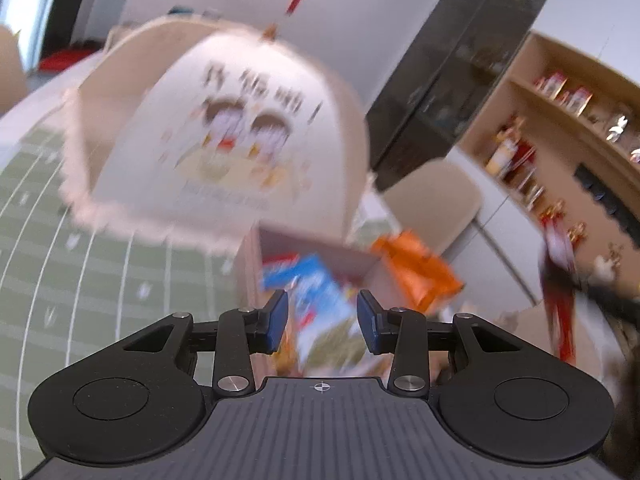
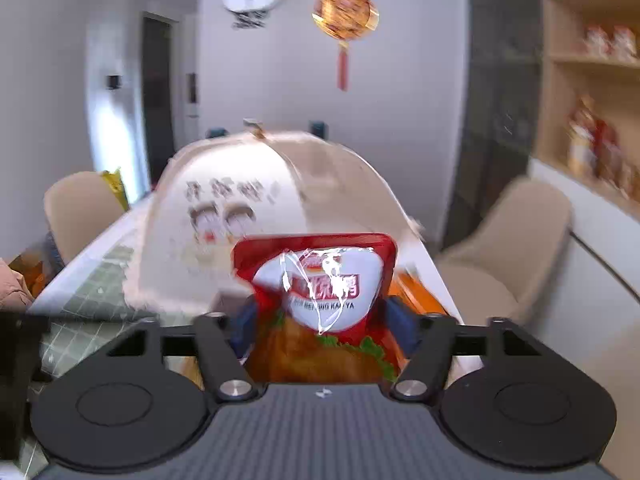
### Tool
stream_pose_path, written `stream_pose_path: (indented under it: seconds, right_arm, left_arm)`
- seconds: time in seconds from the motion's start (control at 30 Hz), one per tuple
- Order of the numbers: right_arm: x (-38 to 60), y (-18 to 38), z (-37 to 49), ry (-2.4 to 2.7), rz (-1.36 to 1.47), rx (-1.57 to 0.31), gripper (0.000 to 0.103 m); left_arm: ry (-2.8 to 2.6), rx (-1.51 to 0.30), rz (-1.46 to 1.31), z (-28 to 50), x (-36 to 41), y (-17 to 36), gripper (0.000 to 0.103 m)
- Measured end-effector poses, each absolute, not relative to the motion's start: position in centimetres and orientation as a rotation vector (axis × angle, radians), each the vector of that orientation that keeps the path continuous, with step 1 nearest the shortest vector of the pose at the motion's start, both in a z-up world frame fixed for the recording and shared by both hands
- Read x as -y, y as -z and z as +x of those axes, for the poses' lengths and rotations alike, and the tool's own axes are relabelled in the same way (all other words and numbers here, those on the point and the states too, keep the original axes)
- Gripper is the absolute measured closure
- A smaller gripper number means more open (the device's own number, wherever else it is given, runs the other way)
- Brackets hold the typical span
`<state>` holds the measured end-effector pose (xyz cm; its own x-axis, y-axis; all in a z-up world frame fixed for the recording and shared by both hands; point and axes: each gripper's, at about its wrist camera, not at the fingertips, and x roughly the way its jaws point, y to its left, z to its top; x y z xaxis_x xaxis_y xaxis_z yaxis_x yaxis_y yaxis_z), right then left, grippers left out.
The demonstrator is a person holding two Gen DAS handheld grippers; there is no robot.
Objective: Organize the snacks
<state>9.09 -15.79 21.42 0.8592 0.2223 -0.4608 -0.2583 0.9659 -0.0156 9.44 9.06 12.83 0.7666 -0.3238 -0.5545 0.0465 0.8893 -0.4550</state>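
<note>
- The left gripper [image 1: 322, 316] points down and forward, its blue pads apart and pressing on nothing. The blue-and-white snack packet [image 1: 320, 308] shows in the gap between them but lies beyond and below, in the cardboard box [image 1: 320, 248].
- Just right of that gripper's right finger, an orange snack packet [image 1: 416, 272] leans at the box's right edge, clear of the pads.
- Ahead of and above the left gripper stands one domed mesh food cover [image 1: 224, 128] with a cartoon print, on the green grid mat [image 1: 60, 272].
- The right gripper [image 2: 322, 320] is also tilted down. One red roast-duck snack pouch [image 2: 320, 284] stands upright between its fingers [image 2: 244, 324], top edge away from the camera. The pads sit at the pouch's two sides, but blur keeps me from telling whether they are squeezing it.
- Behind the pouch the same food cover rises; an orange packet shows just right of the right finger.
- Count: two grippers, one box, one food cover and three clearly seen packets (blue-white, orange, red). More wrappers in the box are too blurred to count.
</note>
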Motion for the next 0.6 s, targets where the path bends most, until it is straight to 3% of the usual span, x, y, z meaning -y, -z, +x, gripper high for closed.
stream_pose_path:
  seconds: [0.03, 0.2, 0.37, 0.6]
  right_arm:
    - [14.9, -21.2, 10.8, -0.303, -0.073, -0.472, 0.013]
    - [12.0, -18.3, 16.7, -0.306, -0.039, -0.563, 0.014]
    - [13.6, -15.7, 14.3, -0.348, 0.066, -0.594, 0.014]
    - [14.1, -6.8, 8.6, -0.282, -0.032, -0.782, 0.014]
  left_arm:
    - [0.201, -0.688, -0.432, 9.1, -9.1, -12.3, 0.061]
    - [0.17, -0.724, -0.373, 6.5, -9.6, -10.5, 0.061]
    - [0.135, -0.751, -0.252, 4.3, -8.9, -8.4, 0.061]
    - [0.07, -0.753, -0.065, 1.0, -5.5, -4.4, 0.061]
